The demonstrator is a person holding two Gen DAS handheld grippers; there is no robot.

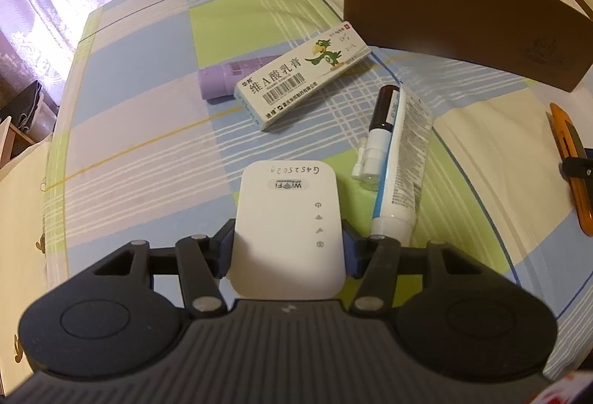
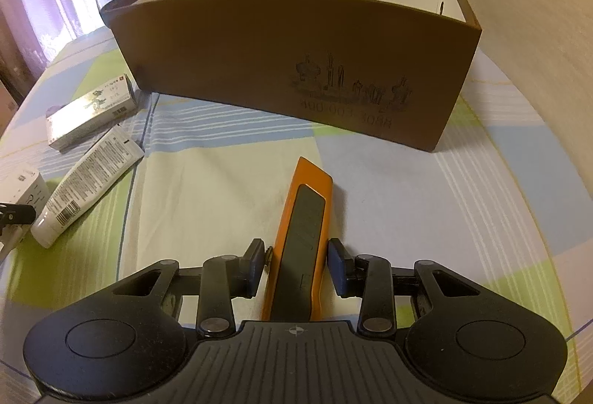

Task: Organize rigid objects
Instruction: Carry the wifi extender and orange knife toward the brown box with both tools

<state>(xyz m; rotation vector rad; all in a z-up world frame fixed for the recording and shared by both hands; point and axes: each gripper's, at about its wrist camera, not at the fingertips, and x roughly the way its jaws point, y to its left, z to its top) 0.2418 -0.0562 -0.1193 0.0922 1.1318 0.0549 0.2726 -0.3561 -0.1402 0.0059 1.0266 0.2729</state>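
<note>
Status: early stage, nothing confirmed as sorted yet.

- Standing toward the far right corner of the checked-cloth table (image 1: pixel 148 115): tall brown cardboard organiser box (image 2: pixel 296 70) with white interior and one divider. Showing no contents in the visible upper part; floor of both compartments hidden, so not confirming as empty.
- Clamping on the flat white plastic WiFi repeater (image 1: pixel 287 226): left gripper (image 1: pixel 287 248), blue pads pressing both long sides at a middling width. Repeater apparently resting on or just above the cloth near the table's near edge; lift not yet evident.
- Straddling the orange-and-black utility knife (image 2: pixel 302 237): right gripper (image 2: pixel 296 261), fingers narrow, one on either side of the handle. Knife lying flat on the cloth in front of the box, tip pointing toward it. Not possible to tell whether pads are pressing or merely standing just beside the handle.
- Still lying loose mid-table, well apart from the box interior: lilac cylindrical tube (image 1: pixel 222 81), partly under the white ointment carton with green parrot print (image 1: pixel 304 78); dark brown spray bottle with white nozzle (image 1: pixel 378 129), touching the white-and-blue squeeze tube (image 1: pixel 400 163).

Judging progress: two items being addressed, four untouched, none seen placed. Remaining: carrying all six into the box.
</note>
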